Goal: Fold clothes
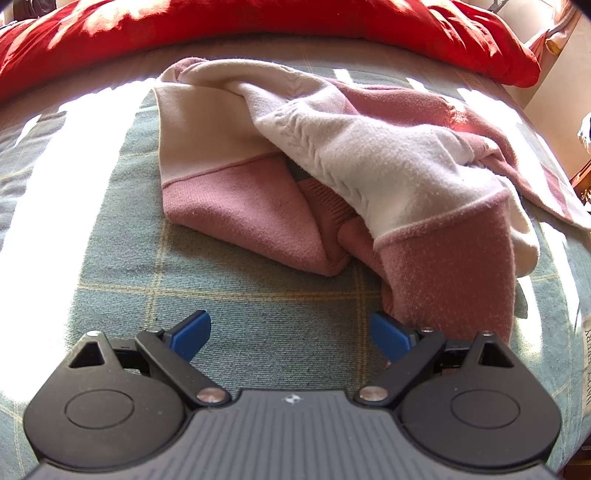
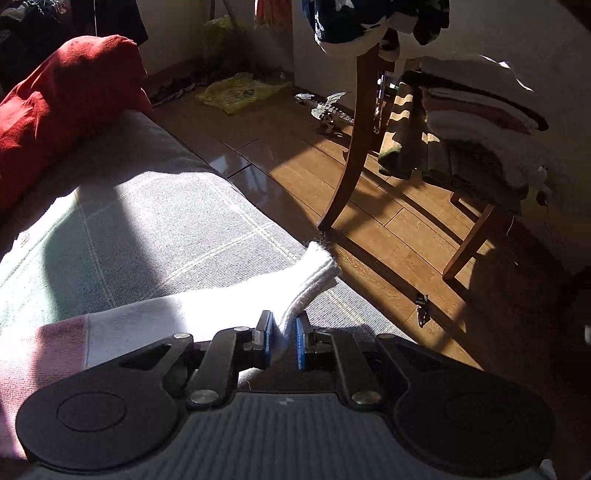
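A pink and white sweatshirt lies crumpled on the bed's green checked cover. One pink sleeve end reaches down close to the right finger of my left gripper. That gripper hangs open above the bare cover with nothing between its blue pads. In the right wrist view, a white doubled edge of the sweatshirt runs between the pads of my right gripper. It is shut on that edge near the bed's side, and the white corner sticks out past the fingertips.
A red quilt is bunched along the far side of the bed and shows as a red quilt at the upper left of the right wrist view. Beside the bed are a wooden floor, a chair with stacked folded clothes, a toy and a yellow bag.
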Action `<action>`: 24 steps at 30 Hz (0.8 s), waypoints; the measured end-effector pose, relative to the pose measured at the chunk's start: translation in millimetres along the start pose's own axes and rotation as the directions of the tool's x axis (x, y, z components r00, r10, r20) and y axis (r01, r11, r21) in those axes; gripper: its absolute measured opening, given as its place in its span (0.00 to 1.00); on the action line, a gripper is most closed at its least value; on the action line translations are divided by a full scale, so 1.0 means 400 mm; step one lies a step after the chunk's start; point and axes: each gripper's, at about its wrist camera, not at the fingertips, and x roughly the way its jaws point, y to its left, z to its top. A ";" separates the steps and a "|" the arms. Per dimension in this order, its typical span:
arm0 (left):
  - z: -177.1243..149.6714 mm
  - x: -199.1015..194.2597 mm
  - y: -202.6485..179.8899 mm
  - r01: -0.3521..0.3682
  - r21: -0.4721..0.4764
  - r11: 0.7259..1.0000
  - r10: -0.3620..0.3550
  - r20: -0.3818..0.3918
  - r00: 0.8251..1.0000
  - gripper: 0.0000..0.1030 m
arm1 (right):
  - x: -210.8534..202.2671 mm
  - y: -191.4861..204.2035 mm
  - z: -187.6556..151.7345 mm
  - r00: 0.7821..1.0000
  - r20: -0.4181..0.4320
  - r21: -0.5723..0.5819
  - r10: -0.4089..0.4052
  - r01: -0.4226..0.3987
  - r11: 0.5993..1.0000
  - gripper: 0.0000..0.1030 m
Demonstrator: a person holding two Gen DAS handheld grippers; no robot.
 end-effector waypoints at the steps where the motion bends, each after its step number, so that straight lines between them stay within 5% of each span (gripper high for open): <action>1: 0.000 -0.003 0.002 -0.003 0.000 1.000 0.003 0.004 1.000 0.90 | 0.000 0.005 -0.007 1.000 -0.007 -0.003 -0.016 0.016 1.000 0.23; 8: 0.008 -0.034 0.040 -0.017 -0.031 0.999 0.018 0.035 0.999 0.90 | -0.082 0.094 -0.064 0.998 0.058 -0.124 -0.002 0.009 0.992 0.25; 14: 0.047 -0.053 0.087 -0.028 -0.061 0.998 0.032 0.067 0.997 0.90 | -0.160 0.273 -0.077 0.968 0.040 -0.321 0.249 -0.223 0.920 0.25; 18: 0.109 -0.063 0.110 -0.003 -0.055 0.998 0.009 0.111 0.994 0.90 | -0.196 0.461 -0.091 0.886 -0.086 -0.432 0.456 -0.446 0.784 0.25; 24: 0.232 -0.054 0.096 0.033 0.051 0.998 -0.042 0.188 0.981 0.90 | -0.262 0.759 -0.227 0.728 -0.336 -0.583 0.597 -0.659 0.476 0.25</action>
